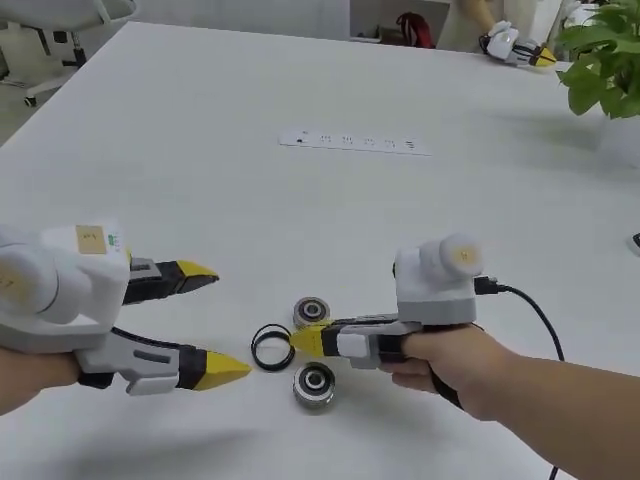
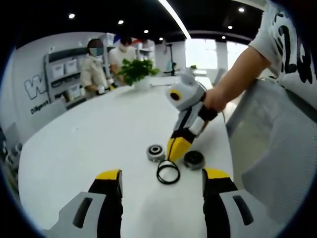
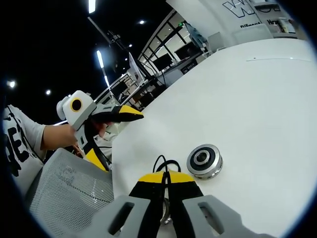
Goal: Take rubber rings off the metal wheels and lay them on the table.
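The rubber ring [image 1: 255, 350] serves as the landmark. On its right side the band is pinched by the right gripper [image 1: 300, 342], whose jaws are closed on it, and the loop is left projecting past the tips. In the right gripper view the band is seen passing between the closed jaws. The left gripper [image 1: 225, 322] is held just left of the ring and apart from it, with its jaws spread wide and nothing between them. The ring is lined up in front of that gap. The ring is therefore judged to be carried by the right gripper alone, so that only an opening of those jaws is needed for it to be laid on the table [image 1: 200, 150].

Just nearer than the ring stands the near wheel [image 1: 314, 385], and just beyond it the far wheel [image 1: 311, 311]. Well beyond the ring a power strip [image 1: 355, 142] is laid flat, and farther off to the right a plant [image 1: 605, 60] is seen.

Whether the ring lies on the table or is held slightly off it cannot be made out. Dark outer rims are shown on both wheels, but whether a rubber ring remains on either cannot be told.
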{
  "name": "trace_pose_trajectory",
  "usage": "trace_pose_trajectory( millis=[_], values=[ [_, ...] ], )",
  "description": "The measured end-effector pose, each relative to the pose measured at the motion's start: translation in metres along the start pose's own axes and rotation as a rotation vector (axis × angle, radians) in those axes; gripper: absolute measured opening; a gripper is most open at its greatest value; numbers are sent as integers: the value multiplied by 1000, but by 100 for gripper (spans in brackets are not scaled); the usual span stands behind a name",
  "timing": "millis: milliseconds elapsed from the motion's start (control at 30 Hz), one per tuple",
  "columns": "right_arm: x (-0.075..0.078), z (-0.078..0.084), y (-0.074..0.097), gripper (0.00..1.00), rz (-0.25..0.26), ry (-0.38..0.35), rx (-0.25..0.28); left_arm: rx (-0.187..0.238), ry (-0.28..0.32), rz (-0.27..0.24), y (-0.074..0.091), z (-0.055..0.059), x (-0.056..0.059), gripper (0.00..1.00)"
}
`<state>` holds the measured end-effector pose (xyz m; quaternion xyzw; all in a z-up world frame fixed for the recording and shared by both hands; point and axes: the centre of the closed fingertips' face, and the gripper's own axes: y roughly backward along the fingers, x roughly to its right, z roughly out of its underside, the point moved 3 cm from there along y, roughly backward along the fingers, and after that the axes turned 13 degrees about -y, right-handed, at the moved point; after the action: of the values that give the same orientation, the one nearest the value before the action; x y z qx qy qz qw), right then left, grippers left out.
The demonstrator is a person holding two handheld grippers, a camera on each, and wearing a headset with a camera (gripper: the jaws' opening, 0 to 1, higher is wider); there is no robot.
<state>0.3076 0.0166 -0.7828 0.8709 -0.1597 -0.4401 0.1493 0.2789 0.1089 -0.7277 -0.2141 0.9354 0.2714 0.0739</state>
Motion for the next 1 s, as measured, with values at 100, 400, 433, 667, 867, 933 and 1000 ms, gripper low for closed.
trace_pose_trajectory(
  millis=[100, 400, 433, 667, 867, 933, 1000],
  values=[
    [1, 0, 0, 0, 9, 5, 0, -2, 3, 0, 0, 0, 0, 66],
    [2, 2, -2, 3, 24, 30, -9, -8, 5, 0, 1, 2, 1, 66],
    [2, 2, -2, 4, 26, 35, -9, -8, 5, 0, 1, 2, 1, 66],
    [2, 2, -1, 9, 35, 54, -12, -9, 5, -1, 2, 2, 1, 66],
    [-2, 1, 1, 13, 32, 74, -19, -8, 4, 2, 2, 1, 2, 66],
    [-5, -2, 4, 15, 26, 78, -13, -6, 4, 2, 2, -1, 1, 66],
    [-7, -4, 6, 16, 25, 86, -8, -3, 3, 1, 2, -3, 1, 66]
  ],
)
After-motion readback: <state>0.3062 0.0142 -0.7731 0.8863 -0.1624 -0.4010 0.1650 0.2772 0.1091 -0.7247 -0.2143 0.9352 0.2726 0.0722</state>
